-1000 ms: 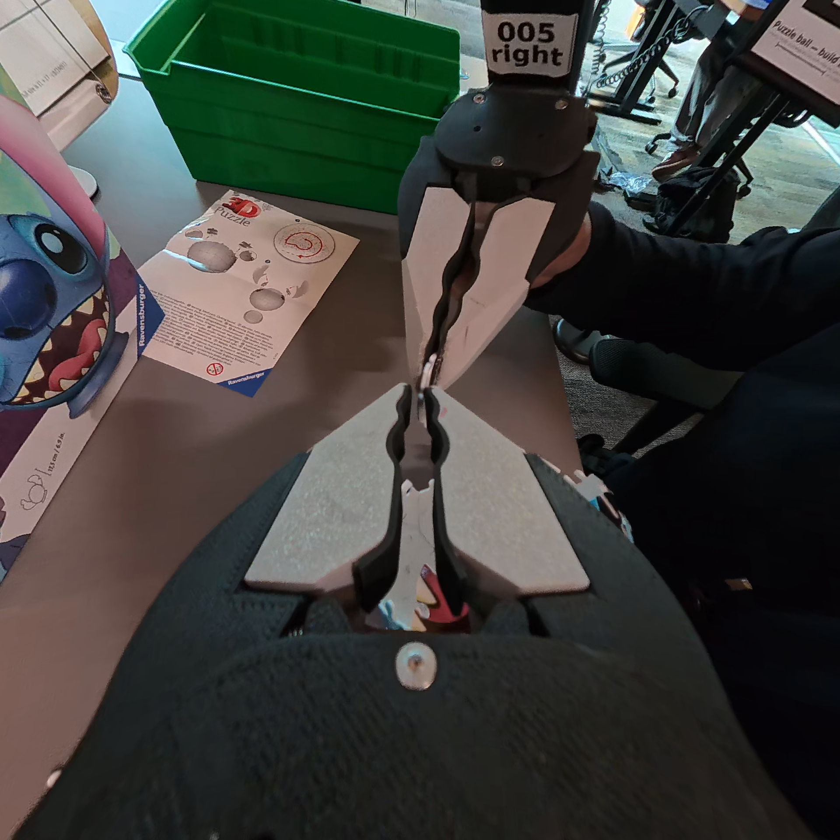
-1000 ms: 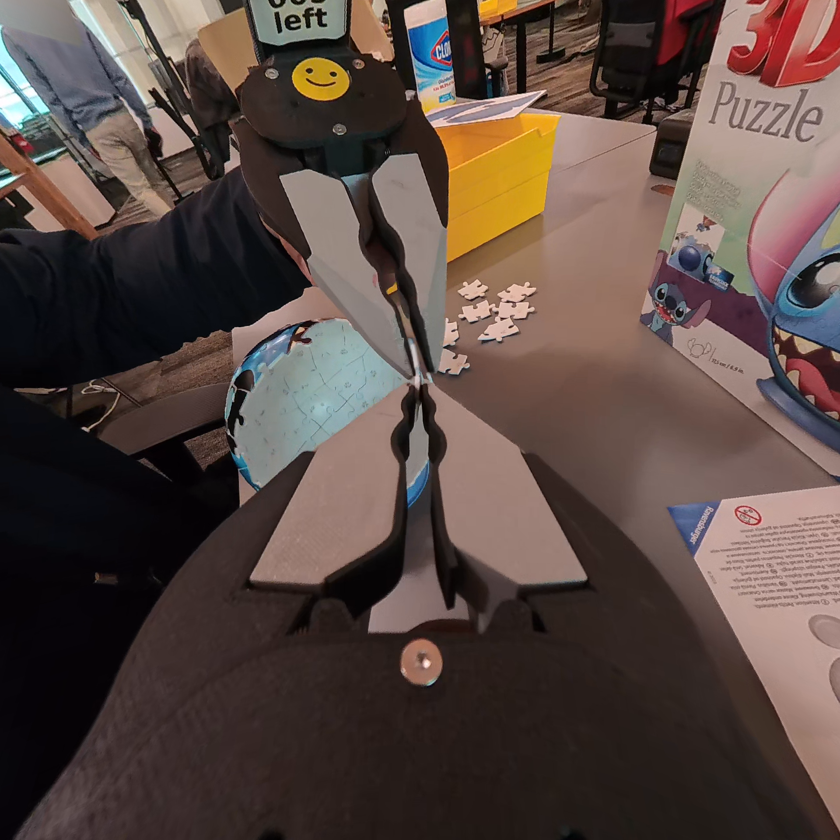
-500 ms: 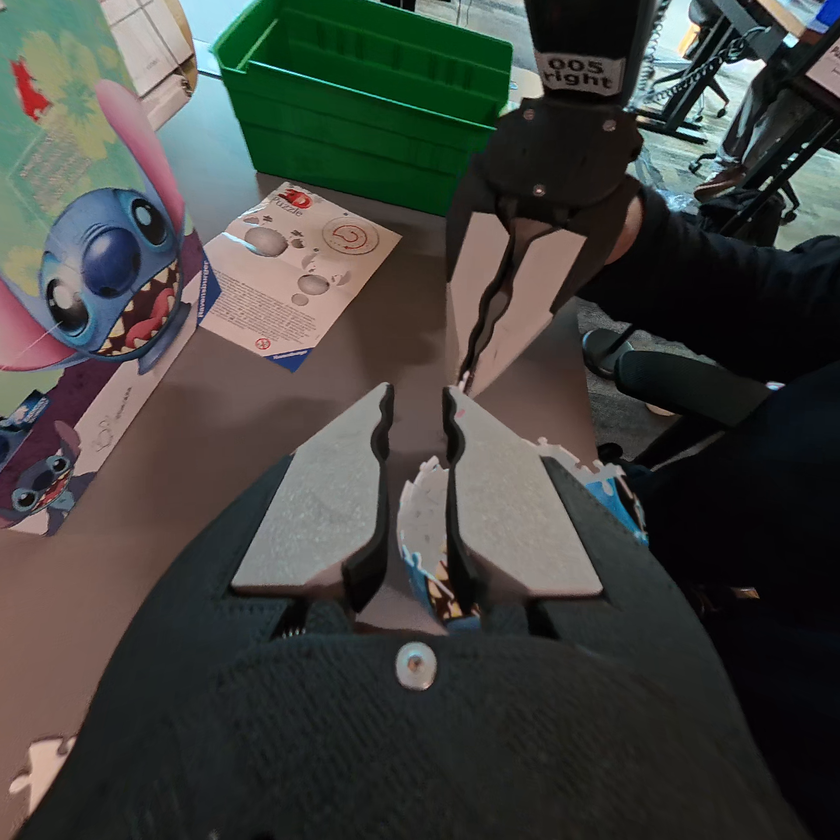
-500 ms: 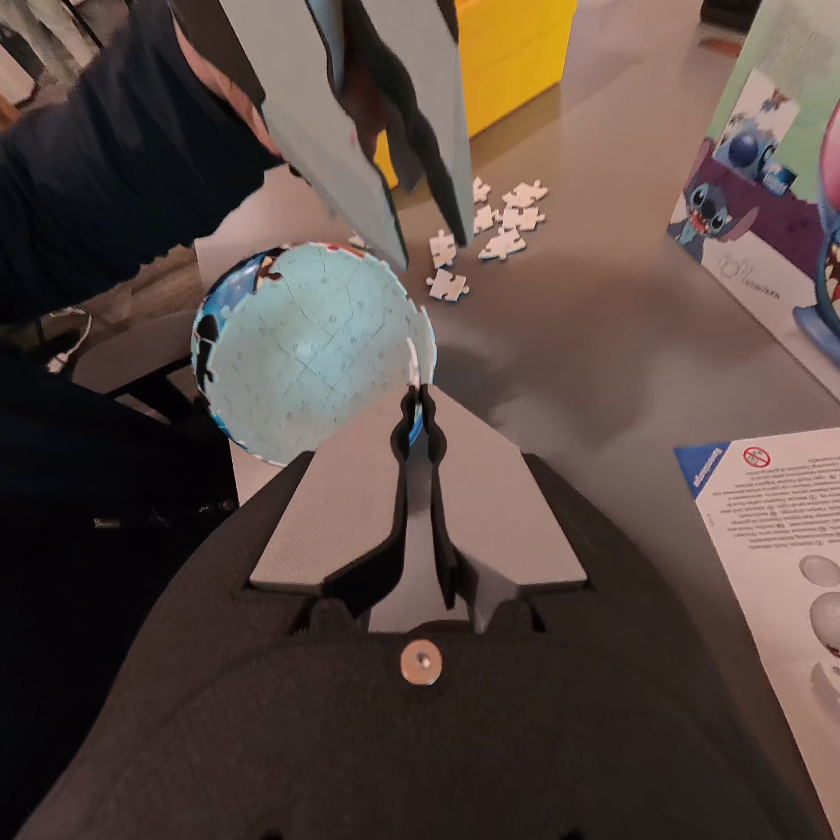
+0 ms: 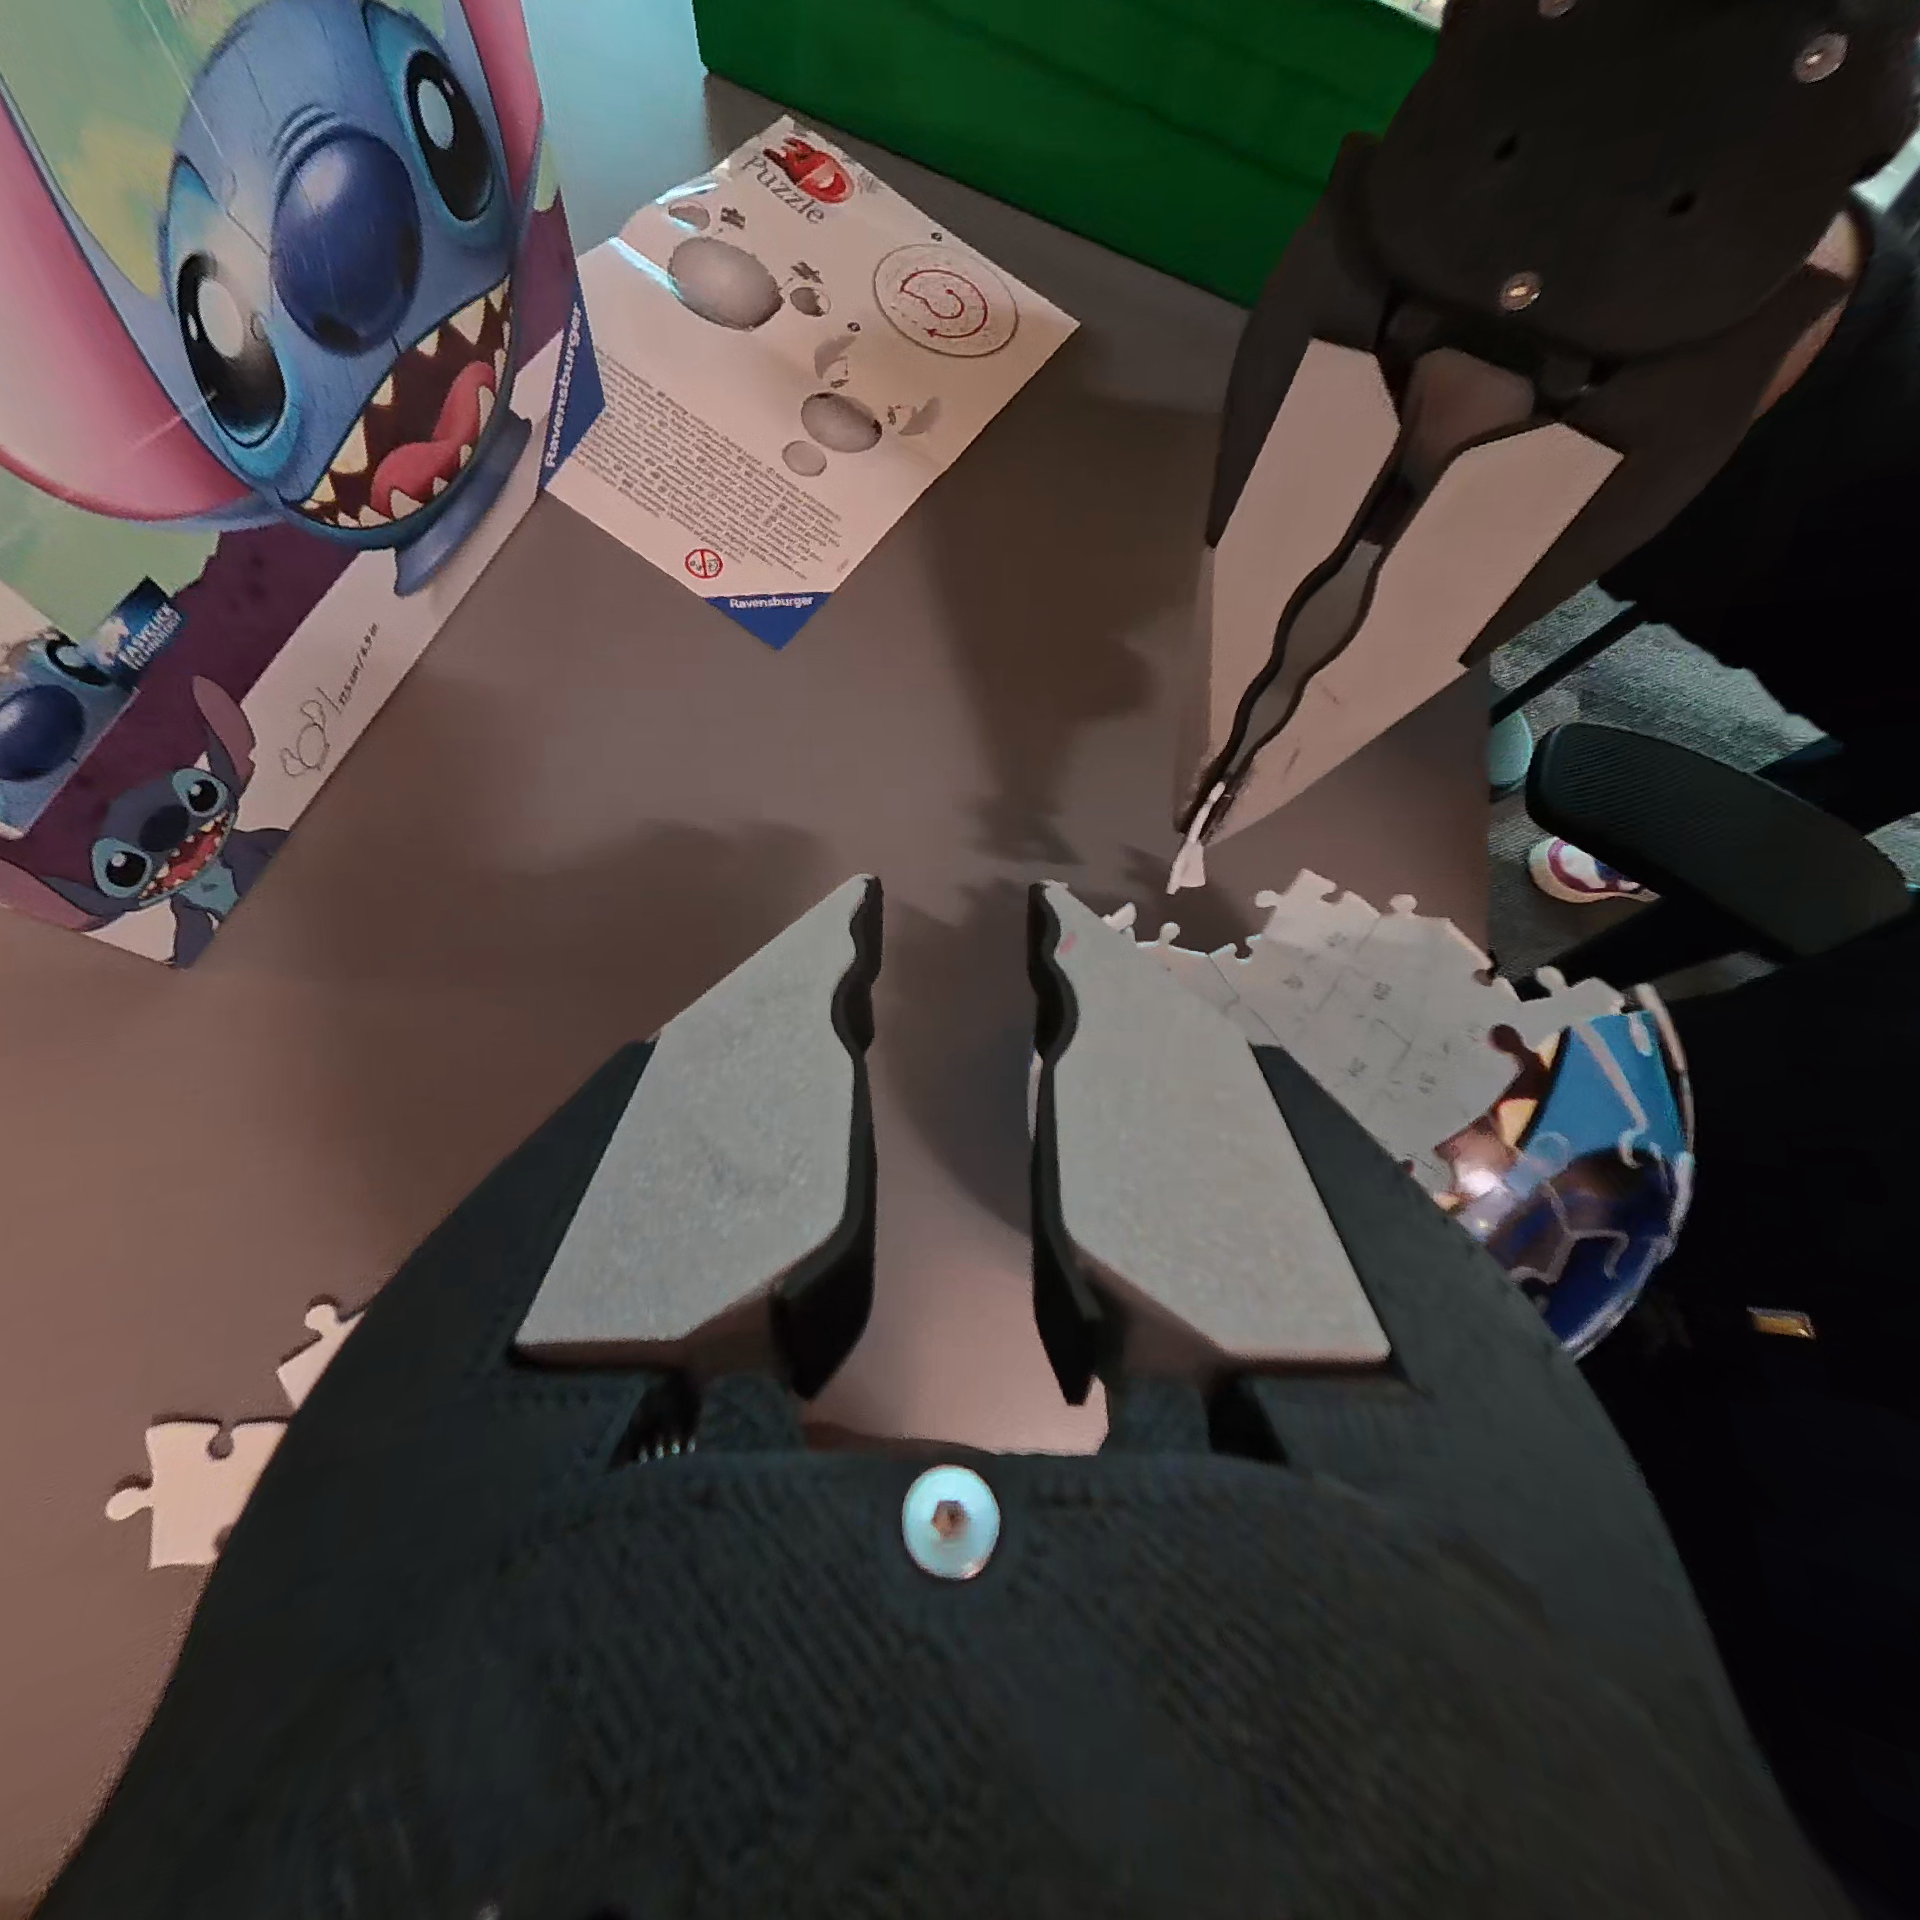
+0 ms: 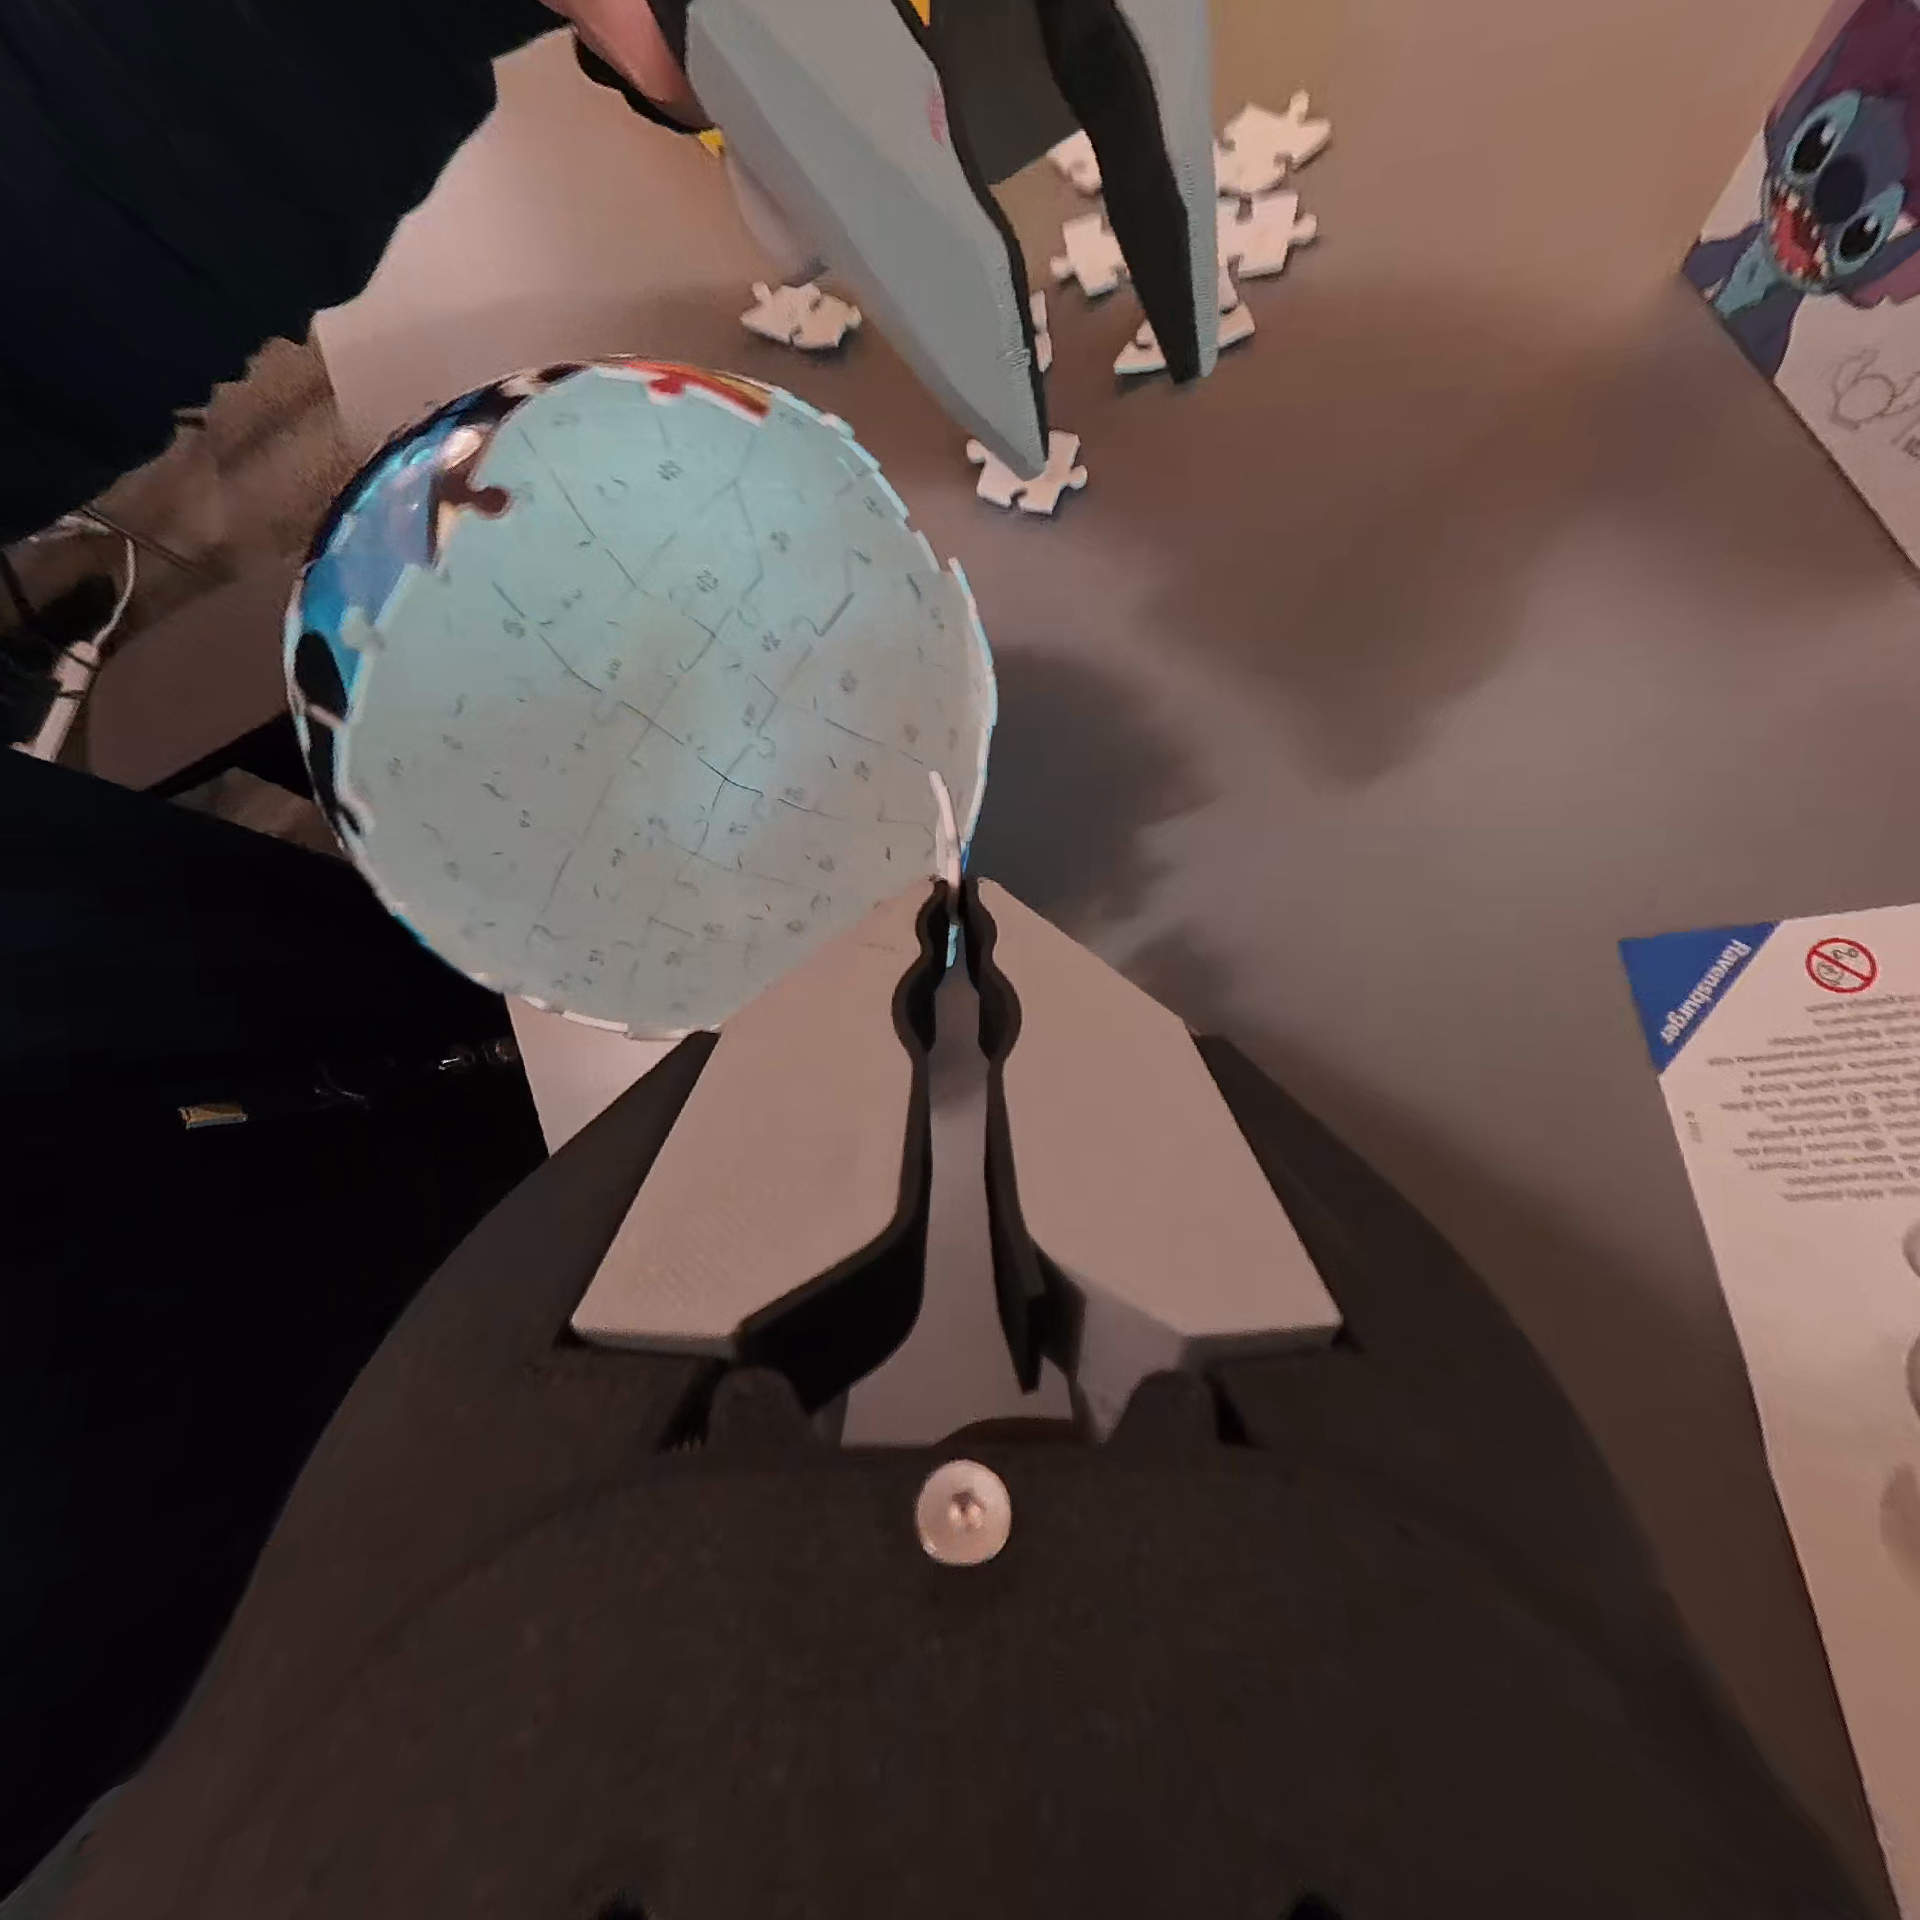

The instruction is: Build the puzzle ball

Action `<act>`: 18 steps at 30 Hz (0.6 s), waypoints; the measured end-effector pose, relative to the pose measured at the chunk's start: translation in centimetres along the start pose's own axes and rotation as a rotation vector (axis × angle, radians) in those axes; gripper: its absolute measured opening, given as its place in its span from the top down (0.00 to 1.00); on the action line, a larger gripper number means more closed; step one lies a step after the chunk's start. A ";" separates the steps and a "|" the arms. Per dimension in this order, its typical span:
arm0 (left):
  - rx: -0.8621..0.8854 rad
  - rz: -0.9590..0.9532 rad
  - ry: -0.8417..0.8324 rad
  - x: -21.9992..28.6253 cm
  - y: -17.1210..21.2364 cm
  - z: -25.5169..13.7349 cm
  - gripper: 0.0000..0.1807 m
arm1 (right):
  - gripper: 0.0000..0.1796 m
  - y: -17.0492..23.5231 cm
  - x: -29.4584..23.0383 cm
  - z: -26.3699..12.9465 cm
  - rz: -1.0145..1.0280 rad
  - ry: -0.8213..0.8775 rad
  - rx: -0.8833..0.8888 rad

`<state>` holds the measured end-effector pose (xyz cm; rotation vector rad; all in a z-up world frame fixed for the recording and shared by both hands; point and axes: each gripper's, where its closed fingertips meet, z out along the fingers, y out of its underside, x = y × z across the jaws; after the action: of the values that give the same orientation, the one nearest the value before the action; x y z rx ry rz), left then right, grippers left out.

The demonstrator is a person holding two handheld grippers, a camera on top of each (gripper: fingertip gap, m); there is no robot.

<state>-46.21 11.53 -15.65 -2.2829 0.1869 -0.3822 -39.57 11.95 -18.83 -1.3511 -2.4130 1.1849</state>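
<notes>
The half-built, pale-blue-lined puzzle ball shell (image 6: 634, 696) is being rested at the grey table's (image 6: 1403, 665) near edge. A thin white puzzle piece (image 6: 948, 831) is being pinched by the right gripper (image 6: 956, 894) beside the shell's rim. The left gripper (image 5: 951, 914) is being held wide and empty above loose white pieces (image 6: 1029, 473).

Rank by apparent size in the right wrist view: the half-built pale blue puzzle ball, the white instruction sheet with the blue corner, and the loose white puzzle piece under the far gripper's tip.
1. Half-built pale blue puzzle ball, largest.
2. White instruction sheet with the blue corner, though the frame edge cuts it off, so its true extent is unsure.
3. Loose white puzzle piece, clearly smallest, though it lies farther from the camera.
</notes>
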 end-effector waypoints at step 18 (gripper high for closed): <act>0.005 -0.106 0.046 0.7 2.7 -0.4 0.81 | 1.00 0.6 -0.4 0.9 0.188 0.025 -0.198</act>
<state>-45.76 9.27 -17.27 -2.2862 0.0885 -0.4894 -39.37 11.31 -19.75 -1.6718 -2.4865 0.9801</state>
